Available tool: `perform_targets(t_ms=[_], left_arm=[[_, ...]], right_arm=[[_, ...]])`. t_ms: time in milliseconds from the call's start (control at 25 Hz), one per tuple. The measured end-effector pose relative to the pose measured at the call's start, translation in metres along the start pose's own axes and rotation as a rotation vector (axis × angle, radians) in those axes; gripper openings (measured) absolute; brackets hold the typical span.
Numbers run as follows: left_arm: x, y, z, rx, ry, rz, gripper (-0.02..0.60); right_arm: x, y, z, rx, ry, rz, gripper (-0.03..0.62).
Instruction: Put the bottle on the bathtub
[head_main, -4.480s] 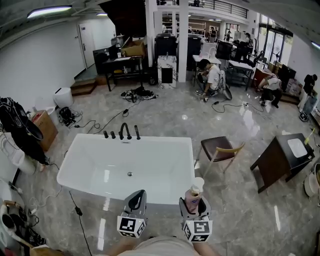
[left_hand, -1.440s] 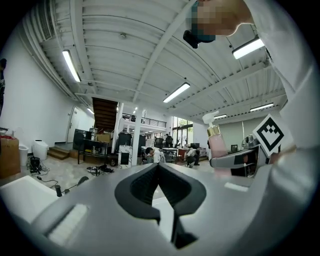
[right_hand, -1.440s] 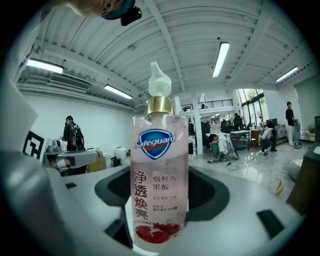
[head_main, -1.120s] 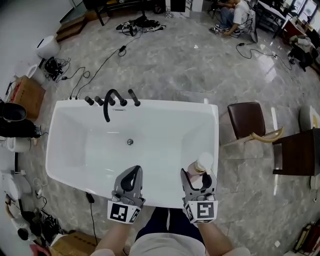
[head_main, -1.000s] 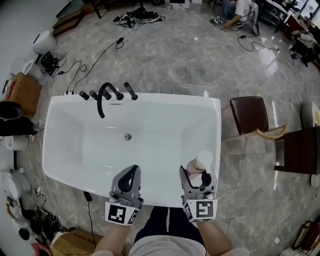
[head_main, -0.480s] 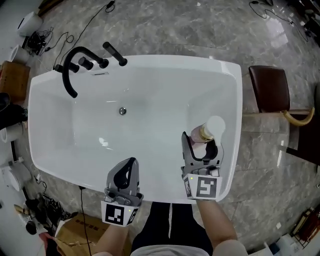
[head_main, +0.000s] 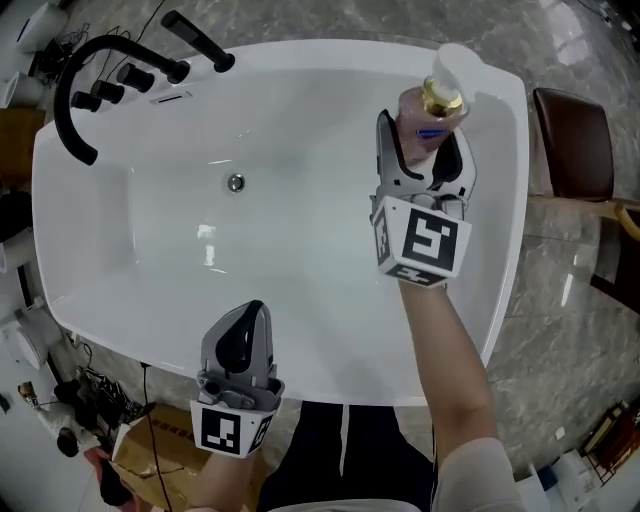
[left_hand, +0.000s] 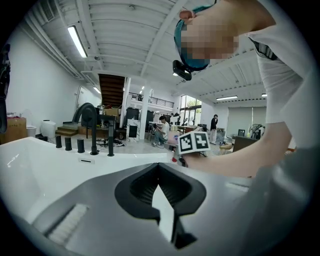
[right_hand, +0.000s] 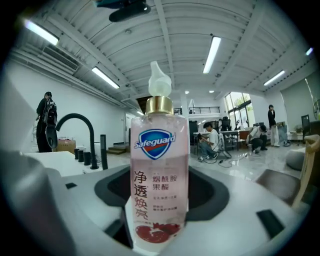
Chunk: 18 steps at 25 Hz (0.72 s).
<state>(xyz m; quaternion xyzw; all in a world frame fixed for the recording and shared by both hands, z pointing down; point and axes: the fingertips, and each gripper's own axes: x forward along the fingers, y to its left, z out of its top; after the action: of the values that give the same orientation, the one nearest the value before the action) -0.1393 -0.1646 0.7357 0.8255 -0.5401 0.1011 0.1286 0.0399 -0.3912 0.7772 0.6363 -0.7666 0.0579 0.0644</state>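
- Pink clear plastic soap bottle (right_hand: 159, 185) sits clamped between the fingers of my right gripper (head_main: 424, 148), which hide its lower half from overhead.
- Fingers of my left gripper (head_main: 248, 316) are together, empty.

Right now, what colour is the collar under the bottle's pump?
Gold, on the bottle, under its white pump; best seen in the right gripper view.

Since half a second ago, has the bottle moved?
Yes: in the right tongs, the bottle moved along the bathtub toward its far right corner.
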Motion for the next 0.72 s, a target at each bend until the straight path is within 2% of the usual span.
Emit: perform_targets(t_ms=[200,360,560,720], left_arm=[[-0.004,-0.002,-0.023,-0.023,0.029,0.001,0.009],[-0.004,0.003,-0.027,-0.029,0.029,0.009,0.009],[0.003,0.014,-0.033,-0.034,0.018,0.025,0.009],[0.010,0.011,-0.038,-0.051,0.018,0.020,0.009]], right_arm=[[0.075,-0.018,0.006,-0.037,-0.032,-0.082,0.308],[0.122,-0.037,0.013,-0.043,-0.060,-0.155,0.308],[0.167,-0.056,0.017,-0.044,-0.058,-0.180,0.308],[0.175,-0.052,0.018,-0.029,-0.078,-0.185,0.308]])
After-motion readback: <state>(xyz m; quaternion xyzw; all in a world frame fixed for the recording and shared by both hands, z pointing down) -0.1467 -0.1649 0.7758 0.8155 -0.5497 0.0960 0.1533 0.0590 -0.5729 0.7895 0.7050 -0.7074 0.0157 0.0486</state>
